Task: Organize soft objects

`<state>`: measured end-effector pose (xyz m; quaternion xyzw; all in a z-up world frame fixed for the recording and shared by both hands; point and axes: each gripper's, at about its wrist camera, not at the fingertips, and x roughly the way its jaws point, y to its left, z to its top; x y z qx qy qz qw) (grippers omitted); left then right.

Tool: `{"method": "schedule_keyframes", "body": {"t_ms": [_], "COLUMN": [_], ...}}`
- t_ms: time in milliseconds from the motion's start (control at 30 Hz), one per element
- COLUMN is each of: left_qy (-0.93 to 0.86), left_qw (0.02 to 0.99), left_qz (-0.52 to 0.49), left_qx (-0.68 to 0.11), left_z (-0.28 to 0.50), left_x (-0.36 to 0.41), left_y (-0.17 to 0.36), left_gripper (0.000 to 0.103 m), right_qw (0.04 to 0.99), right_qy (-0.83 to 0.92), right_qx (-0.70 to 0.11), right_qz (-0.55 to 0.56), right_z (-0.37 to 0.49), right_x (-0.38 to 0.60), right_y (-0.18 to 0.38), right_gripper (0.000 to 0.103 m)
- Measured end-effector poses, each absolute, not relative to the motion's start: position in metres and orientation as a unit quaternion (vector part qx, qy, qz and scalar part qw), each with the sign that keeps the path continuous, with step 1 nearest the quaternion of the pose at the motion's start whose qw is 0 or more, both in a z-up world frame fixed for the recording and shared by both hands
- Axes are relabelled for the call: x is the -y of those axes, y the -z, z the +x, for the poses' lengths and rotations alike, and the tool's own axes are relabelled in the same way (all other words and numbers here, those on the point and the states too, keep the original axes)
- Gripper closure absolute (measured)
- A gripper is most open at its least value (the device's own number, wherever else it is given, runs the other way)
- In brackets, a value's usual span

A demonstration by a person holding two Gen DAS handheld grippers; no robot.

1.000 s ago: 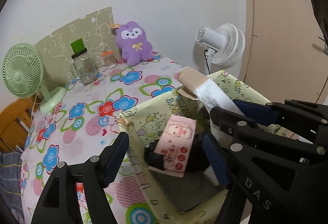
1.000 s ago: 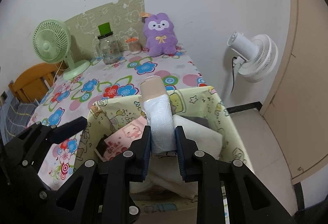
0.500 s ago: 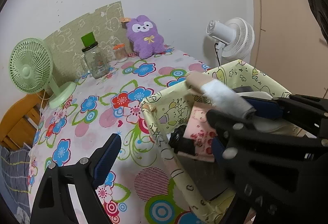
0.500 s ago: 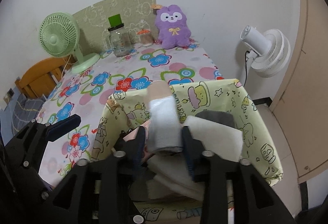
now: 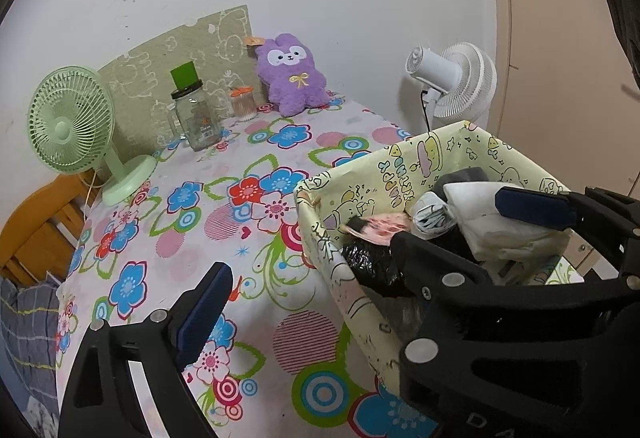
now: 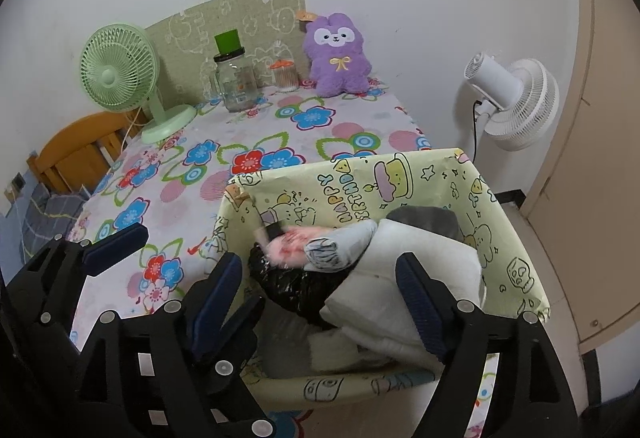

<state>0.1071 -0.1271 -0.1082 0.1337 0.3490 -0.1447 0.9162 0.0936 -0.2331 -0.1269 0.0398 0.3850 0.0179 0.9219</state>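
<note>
The pink packet [image 6: 298,244] at centre frame is blurred, its print unreadable; the black bag [image 6: 296,286] lies half hidden under the white roll [image 6: 336,248]; the basket [image 6: 516,238] floor is buried

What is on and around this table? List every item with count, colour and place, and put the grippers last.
Fabric storage bin: 1, pale yellow with cartoon print, near right table edge.
Rolled white cloth: 1, lying in the bin on the other items.
Pink printed packet: 1, in the bin beside the roll.
Crinkly black bag: 1, in the bin under them.
Folded white cloths: several, white, bin's right side.
Plush rabbit: 1, purple, against the wall.
Desk fan: 1, green, far left of the table.
Glass jar: 1, clear, green lid, beside the fan.
Small jar: 1, orange lid.
Standing fan: 1, white, off the table, right.
Flowered tablecloth: 1.
Left gripper: open, empty.
Right gripper: jaws just opening, roll released.
</note>
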Motion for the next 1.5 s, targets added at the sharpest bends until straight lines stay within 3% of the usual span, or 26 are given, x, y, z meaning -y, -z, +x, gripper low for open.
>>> {"method": "schedule_keyframes", "body": {"t_ms": [1500], "left_qy": [0.037], "left_qw": [0.963], "left_qz": [0.028], "left_qx": [-0.266], "left_z": [0.019], "left_x": [-0.014], "left_y": [0.037], "left_gripper": [0.000], "right_qw": [0.958], "right_qy": [-0.047], "right_qx": [-0.283], "right_qz": [0.005], "right_z": [0.010], "right_x": [0.153], "right_y": [0.055], "right_gripper": [0.008]}}
